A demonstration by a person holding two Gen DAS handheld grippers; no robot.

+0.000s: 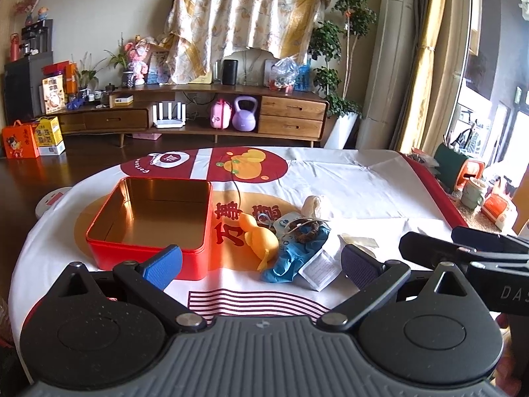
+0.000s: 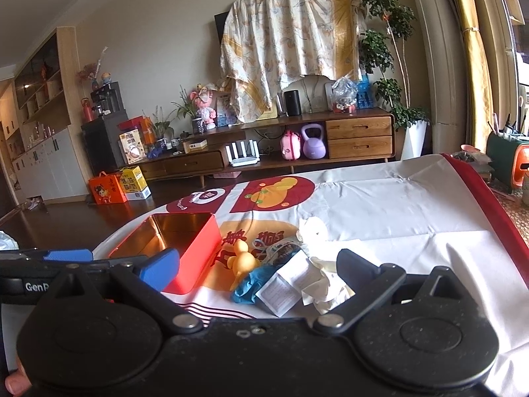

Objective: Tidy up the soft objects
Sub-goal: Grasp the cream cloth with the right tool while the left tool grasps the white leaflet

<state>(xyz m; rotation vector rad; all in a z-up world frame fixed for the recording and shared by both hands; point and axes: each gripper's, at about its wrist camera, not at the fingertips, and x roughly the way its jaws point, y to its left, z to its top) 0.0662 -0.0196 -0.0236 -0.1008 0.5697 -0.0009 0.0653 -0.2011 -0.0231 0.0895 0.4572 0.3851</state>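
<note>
Both hand-held grippers, left and right, wide open, empty; "GenR…" lettering beside red tin.

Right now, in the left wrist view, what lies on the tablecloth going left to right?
Red tin → orange gourd toy → blue glove → white paper packet

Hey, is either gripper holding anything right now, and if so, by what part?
Nothing is held. The left gripper and right gripper are both open, above the table short of the soft items beside the red tin.
</note>
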